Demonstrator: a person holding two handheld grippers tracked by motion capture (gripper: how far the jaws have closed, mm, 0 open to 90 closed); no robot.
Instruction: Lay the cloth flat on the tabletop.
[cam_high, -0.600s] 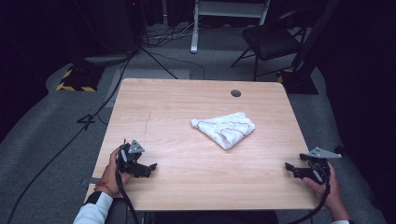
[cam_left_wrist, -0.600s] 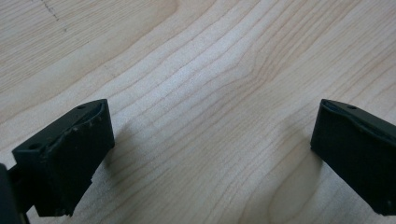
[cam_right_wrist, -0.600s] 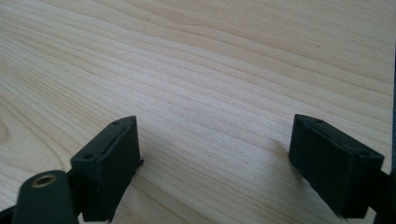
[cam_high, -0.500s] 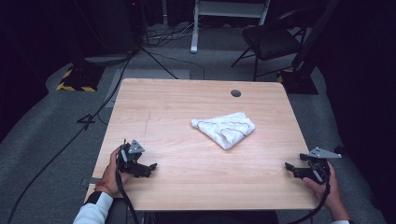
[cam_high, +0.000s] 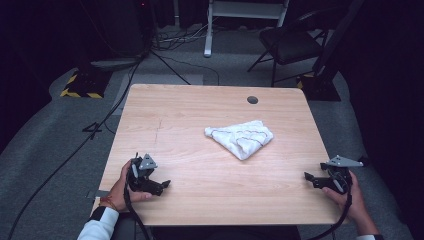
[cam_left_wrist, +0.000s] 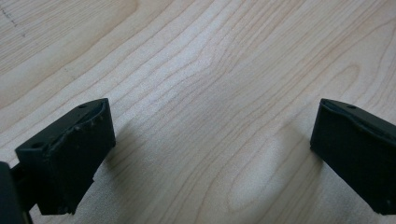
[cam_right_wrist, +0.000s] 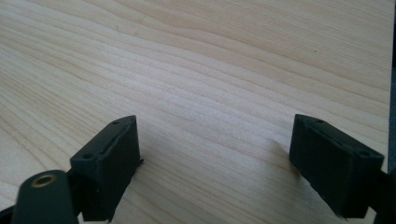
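Observation:
A crumpled white cloth (cam_high: 240, 138) lies on the wooden table (cam_high: 200, 115), right of its middle. My left gripper (cam_high: 162, 184) rests low at the table's front left, held in a hand, well away from the cloth. In the left gripper view its jaws stand wide apart over bare wood, so the left gripper (cam_left_wrist: 210, 154) is open. My right gripper (cam_high: 309, 177) sits at the front right edge and points toward the middle. The right gripper (cam_right_wrist: 215, 163) is open too, with nothing but wood grain between its fingers (cam_right_wrist: 109, 161).
A small dark round hole (cam_high: 252, 100) marks the table's far right part. Behind the table stand a black folding chair (cam_high: 287, 45) and a white stand (cam_high: 245, 10). Cables run over the grey floor at the left, near a yellow-black striped block (cam_high: 80, 85).

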